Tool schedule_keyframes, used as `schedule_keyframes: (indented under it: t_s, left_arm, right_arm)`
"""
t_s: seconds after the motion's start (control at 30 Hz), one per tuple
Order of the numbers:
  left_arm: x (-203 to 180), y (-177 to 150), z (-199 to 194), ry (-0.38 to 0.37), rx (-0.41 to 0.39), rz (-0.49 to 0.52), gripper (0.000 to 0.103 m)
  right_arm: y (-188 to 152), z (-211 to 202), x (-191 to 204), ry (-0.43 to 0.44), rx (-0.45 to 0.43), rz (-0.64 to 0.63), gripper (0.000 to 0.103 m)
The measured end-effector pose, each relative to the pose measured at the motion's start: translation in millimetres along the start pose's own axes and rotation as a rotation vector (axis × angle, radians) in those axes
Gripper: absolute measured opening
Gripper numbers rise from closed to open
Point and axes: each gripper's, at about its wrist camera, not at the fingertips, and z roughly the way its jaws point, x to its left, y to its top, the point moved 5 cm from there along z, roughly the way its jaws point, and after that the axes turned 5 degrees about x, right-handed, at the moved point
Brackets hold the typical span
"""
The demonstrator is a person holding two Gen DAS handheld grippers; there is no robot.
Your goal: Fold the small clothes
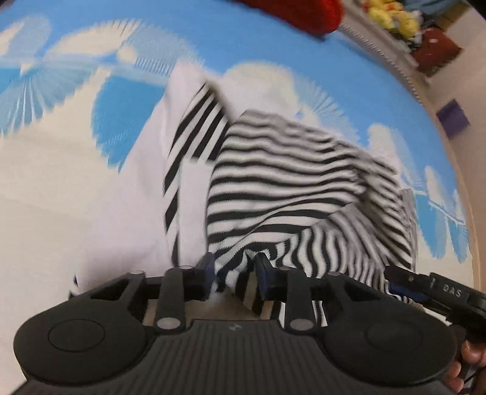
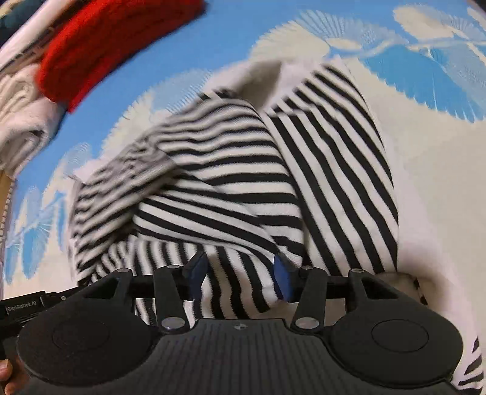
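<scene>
A black-and-white striped garment (image 1: 288, 182) lies crumpled on a blue and white patterned sheet (image 1: 197, 45), with a white layer folded out at its left. My left gripper (image 1: 235, 269) points down at the garment's near edge. Its jaws stand partly apart with a bunch of striped fabric between them, and I see no pad pressing on it. In the right wrist view the same garment (image 2: 227, 182) fills the middle. My right gripper (image 2: 240, 272) hovers open over its near hem, jaws wide, with cloth under them. The right gripper's body (image 1: 425, 282) shows at the left view's right edge.
A red knitted item (image 2: 106, 45) lies at the far side of the sheet (image 2: 425, 76), next to a folded white knit (image 2: 21, 121). Yellow soft toys (image 1: 391, 15) and a purple object (image 1: 452, 118) lie beyond the bed's edge. A hand (image 1: 467, 364) holds the grip.
</scene>
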Motion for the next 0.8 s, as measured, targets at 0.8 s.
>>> schedule_keyframes:
  t_s: [0.8]
  left_arm:
    - [51, -188, -197, 0.050, -0.259, 0.073, 0.050]
  right_arm:
    - [-161, -246, -97, -0.071, -0.439, -0.107, 0.059]
